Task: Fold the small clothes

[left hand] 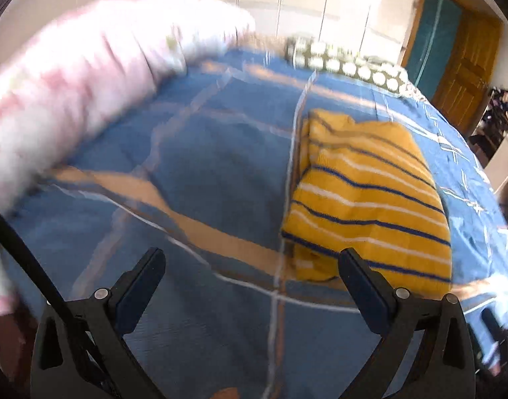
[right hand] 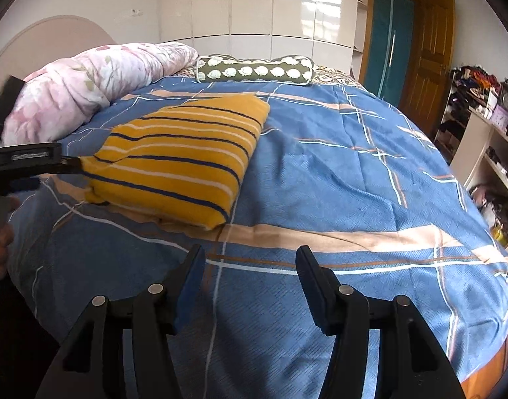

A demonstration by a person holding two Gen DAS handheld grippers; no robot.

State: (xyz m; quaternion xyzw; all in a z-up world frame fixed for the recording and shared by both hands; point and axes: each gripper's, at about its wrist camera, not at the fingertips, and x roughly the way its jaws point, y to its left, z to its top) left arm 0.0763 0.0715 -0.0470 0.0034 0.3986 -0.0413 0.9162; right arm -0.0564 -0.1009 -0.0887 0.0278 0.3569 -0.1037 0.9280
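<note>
A yellow garment with blue and white stripes lies folded into a rectangle on the blue plaid bedspread. My left gripper is open and empty, its fingers just short of the garment's near edge; the view is motion-blurred. In the right wrist view the folded garment lies at the left, and the left gripper's body sits beside its left corner. My right gripper is open and empty above the bedspread, apart from the garment.
A pink floral quilt is rolled along the far left of the bed. A green patterned bolster lies at the head. White wardrobes, a wooden door and cluttered shelves stand beyond the bed's right side.
</note>
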